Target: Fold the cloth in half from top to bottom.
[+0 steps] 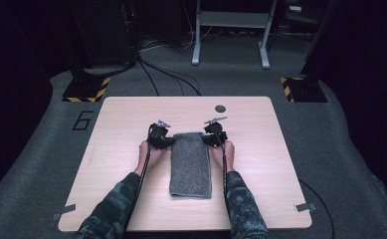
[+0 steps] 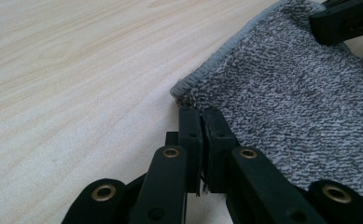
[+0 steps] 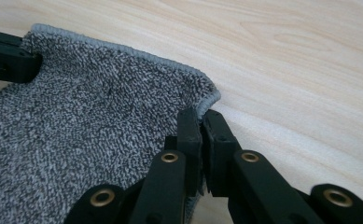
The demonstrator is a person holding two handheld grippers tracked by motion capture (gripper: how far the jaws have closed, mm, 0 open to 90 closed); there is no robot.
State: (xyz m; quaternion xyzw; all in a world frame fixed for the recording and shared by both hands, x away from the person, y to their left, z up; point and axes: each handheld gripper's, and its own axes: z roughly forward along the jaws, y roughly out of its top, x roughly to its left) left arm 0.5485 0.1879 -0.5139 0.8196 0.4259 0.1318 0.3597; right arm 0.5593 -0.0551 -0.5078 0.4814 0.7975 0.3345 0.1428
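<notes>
While the folded grey towel (image 1: 190, 164) lies lengthwise at the middle of the surface (image 1: 116, 149), each far corner is clamped: left tongs (image 2: 200, 114) and right tongs (image 3: 200, 116) are closed on it. Gripping is judged complete; lifting or folding remains.

In the high view, the far corners of the grey towel (image 1: 190, 163) lie under the left gripper (image 1: 168, 141) and the right gripper (image 1: 207, 140), too small there to show how the jaws stand. The person's forearms are cut off by the bottom edge. In the left gripper view, the towel's near corner disappears between the closed jaws, and the towel runs off the right edge. The right gripper view cuts the towel at left and bottom.
</notes>
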